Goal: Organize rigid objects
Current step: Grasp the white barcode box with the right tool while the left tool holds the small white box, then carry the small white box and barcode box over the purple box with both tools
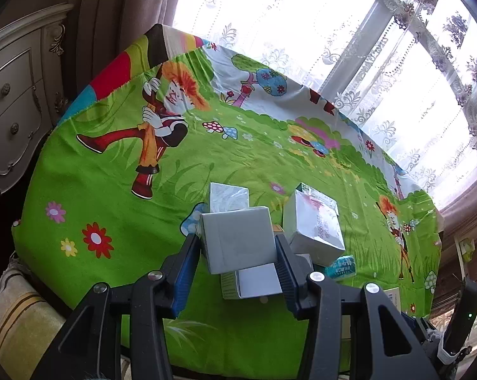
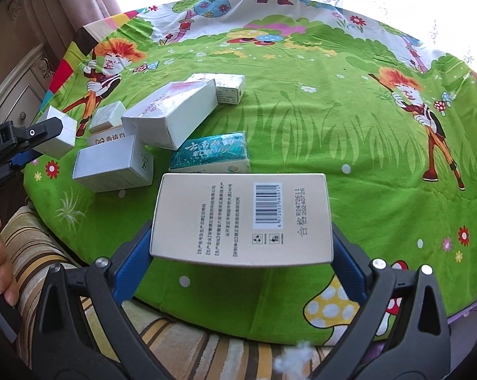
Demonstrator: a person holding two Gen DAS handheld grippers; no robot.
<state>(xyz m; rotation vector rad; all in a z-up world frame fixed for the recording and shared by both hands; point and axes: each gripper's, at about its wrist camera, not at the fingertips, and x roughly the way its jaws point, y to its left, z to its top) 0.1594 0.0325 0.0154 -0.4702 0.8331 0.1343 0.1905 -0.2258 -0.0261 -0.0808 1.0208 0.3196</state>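
A: The left gripper (image 1: pixel 238 247) is clamped on a small silver-white box (image 1: pixel 238 239), pads pressed on its two side faces, and the box hangs clear of the tablecloth (image 1: pixel 111 164) above the cluster near the cloth's near-left edge.

B: And the right gripper (image 2: pixel 241 253)?

A: Its jaws stand wide, but they are closed on a flat barcode box (image 2: pixel 241 218), gripped across its width and held over the near edge. The printed face is up.

B: What lies under the left one?

A: A white carton (image 2: pixel 113 167) flat on the cloth, a long white box with pink print (image 2: pixel 172 114) lying tilted across others, a teal packet (image 2: pixel 211 153) just beside it, and a speckled box (image 2: pixel 229 88) further in. (A couple of smaller cartons are half hidden behind; I cannot read them.)

B: Risks?

A: The silver-white box is caught only near its lower part, so I judge it could pivot between the pads if it is swung. Lowering it onto the leaning pink-print box would likely make both slide. The barcode box is wide and thin: a squeeze could bow it, or a loosened grip could drop it off the near edge onto the striped cushion (image 2: pixel 48 253).
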